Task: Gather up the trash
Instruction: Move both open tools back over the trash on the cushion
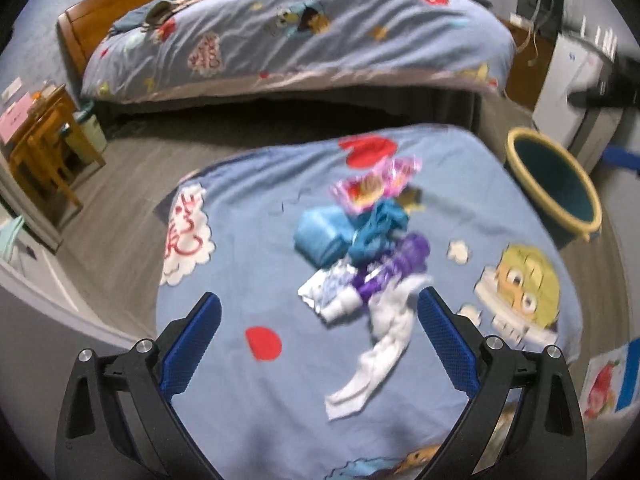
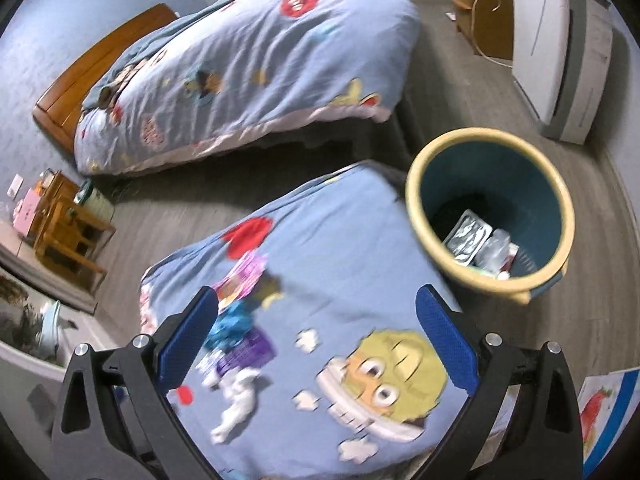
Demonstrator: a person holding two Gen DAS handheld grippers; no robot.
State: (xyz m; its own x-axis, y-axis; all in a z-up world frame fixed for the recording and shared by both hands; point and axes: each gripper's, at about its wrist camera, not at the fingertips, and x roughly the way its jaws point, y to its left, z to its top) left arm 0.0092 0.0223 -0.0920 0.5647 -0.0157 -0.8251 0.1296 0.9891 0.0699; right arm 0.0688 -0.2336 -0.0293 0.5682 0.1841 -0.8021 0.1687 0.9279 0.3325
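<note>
With both sets of jaws wide and empty, our left gripper (image 1: 320, 312) faces the trash pile (image 1: 368, 248) just ahead, and we risk snagging the cover (image 1: 248, 216) or spilling pieces short of the bin (image 2: 490, 208) beyond our right gripper (image 2: 318, 312).

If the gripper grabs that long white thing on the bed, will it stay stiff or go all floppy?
Probably floppy: the white strip lies bent and rumpled on the blue bedspread, like thin paper or cloth, though the blur hides which. It looks light, so it should lift easily. Its loose ends would likely dangle from the open left gripper.
</note>
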